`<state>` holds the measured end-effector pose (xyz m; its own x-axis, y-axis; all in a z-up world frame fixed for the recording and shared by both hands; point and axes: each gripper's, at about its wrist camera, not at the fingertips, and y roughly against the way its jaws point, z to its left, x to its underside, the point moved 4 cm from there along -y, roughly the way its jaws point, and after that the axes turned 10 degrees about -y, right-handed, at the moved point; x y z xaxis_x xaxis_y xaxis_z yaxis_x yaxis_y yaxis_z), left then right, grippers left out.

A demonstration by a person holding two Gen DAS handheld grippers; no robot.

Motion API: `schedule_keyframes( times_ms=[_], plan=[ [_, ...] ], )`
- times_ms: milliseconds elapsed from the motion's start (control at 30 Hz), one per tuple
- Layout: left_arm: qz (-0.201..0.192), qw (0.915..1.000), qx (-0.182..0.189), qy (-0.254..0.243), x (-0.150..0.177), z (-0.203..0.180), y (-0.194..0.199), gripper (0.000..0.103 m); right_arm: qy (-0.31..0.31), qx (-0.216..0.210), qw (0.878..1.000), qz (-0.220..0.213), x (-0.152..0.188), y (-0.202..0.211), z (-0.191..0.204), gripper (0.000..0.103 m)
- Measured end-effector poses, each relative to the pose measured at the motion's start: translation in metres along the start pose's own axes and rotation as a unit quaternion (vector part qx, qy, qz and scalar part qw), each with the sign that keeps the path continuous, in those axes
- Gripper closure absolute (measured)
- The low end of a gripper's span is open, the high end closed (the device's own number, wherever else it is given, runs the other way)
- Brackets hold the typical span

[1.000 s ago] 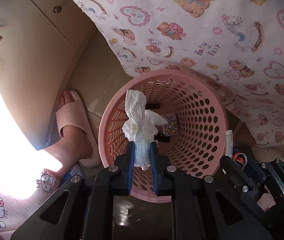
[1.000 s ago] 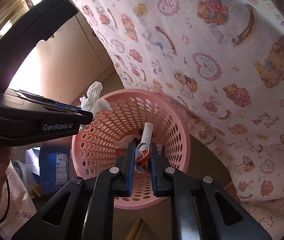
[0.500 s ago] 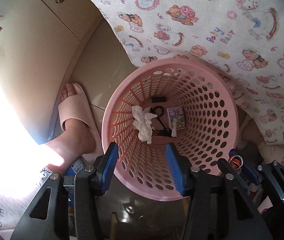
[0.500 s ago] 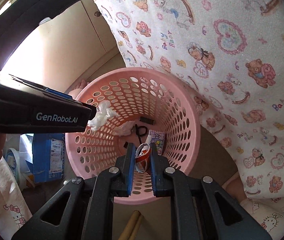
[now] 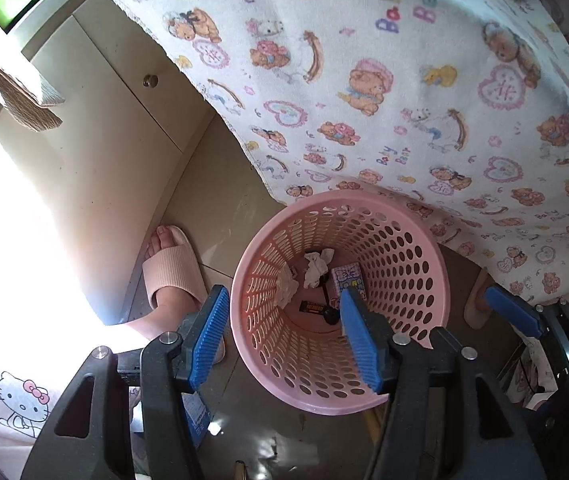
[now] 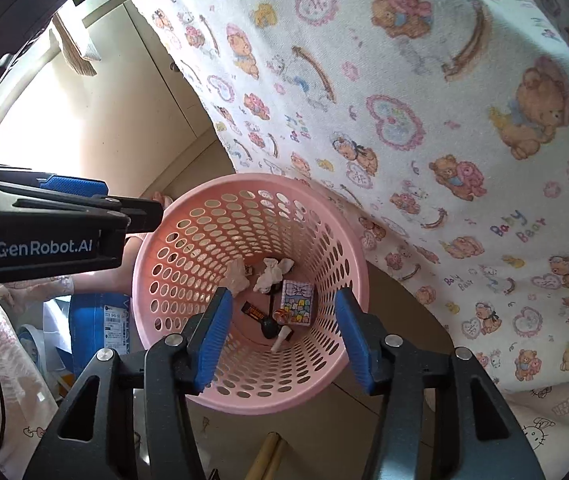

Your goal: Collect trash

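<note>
Left gripper (image 5: 284, 334): jaws wide, holding nothing; above the basket rim
Right gripper (image 6: 280, 330): jaws wide, holding nothing
Pink basket (image 6: 348, 240): on the floor; crumpled tissues (image 6: 270, 274), small box (image 6: 297, 302) inside at the bottom

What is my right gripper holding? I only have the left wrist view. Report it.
Observer: Nothing. The right gripper is open above the pink basket, with nothing between its fingers.
Operator: List what my own finger hides inside the basket.
Observer: A small white tube with an orange-red wrapper lies on the basket floor, next to the patterned box.
Operator: Tell me what sits left of the basket.
Observer: A blue carton with a white printed label stands beside the basket's left wall.
</note>
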<state>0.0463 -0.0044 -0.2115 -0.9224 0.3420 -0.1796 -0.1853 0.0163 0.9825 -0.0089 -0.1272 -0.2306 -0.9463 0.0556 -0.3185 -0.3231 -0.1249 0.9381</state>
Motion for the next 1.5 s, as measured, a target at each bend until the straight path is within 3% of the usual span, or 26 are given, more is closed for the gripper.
schedule_keyframes(
  times_ms=[233,400,467,633,667,833,1000,1133,1300,1500],
  plan=[
    [-0.114,0.9933,-0.016,0.012,-0.012,0.006,0.062,0.042,-0.006,0.011,0.997,-0.071,-0.013,0.058,-0.007,0.042],
    [-0.221,0.9731,-0.064,-0.003,-0.014,0.007,0.117,0.024,-0.024,0.021,0.988,-0.151,-0.02,0.116,-0.016,0.034],
    [-0.248,0.9665,-0.064,-0.004,-0.013,0.006,0.131,0.017,-0.037,0.029,0.982,-0.182,-0.024,0.134,-0.023,0.032],
    [-0.277,0.9581,-0.073,-0.013,-0.01,0.003,0.15,0.015,-0.057,0.037,0.97,-0.235,-0.033,0.169,-0.036,0.027],
    [-0.285,0.9553,-0.076,-0.014,-0.009,0.003,0.154,0.014,-0.059,0.037,0.968,-0.24,-0.035,0.175,-0.038,0.022],
    [-0.327,0.9388,-0.109,-0.007,0.001,0.003,0.173,0.002,-0.065,0.066,0.958,-0.27,-0.029,0.194,-0.049,0.016],
    [-0.332,0.9407,-0.068,0.011,0.0,0.009,0.175,0.002,-0.067,0.066,0.957,-0.274,-0.023,0.199,-0.054,0.016],
    [-0.339,0.937,-0.084,0.002,-0.003,0.005,0.177,0.002,-0.066,0.066,0.954,-0.286,-0.025,0.201,-0.054,0.016],
    [-0.338,0.9386,-0.067,0.008,-0.005,0.005,0.174,0.002,-0.072,0.055,0.95,-0.298,-0.026,0.205,-0.056,0.014],
    [-0.344,0.9357,-0.076,0.002,-0.004,0.001,0.176,0.002,-0.083,0.057,0.948,-0.303,-0.028,0.206,-0.058,0.012]
  ],
)
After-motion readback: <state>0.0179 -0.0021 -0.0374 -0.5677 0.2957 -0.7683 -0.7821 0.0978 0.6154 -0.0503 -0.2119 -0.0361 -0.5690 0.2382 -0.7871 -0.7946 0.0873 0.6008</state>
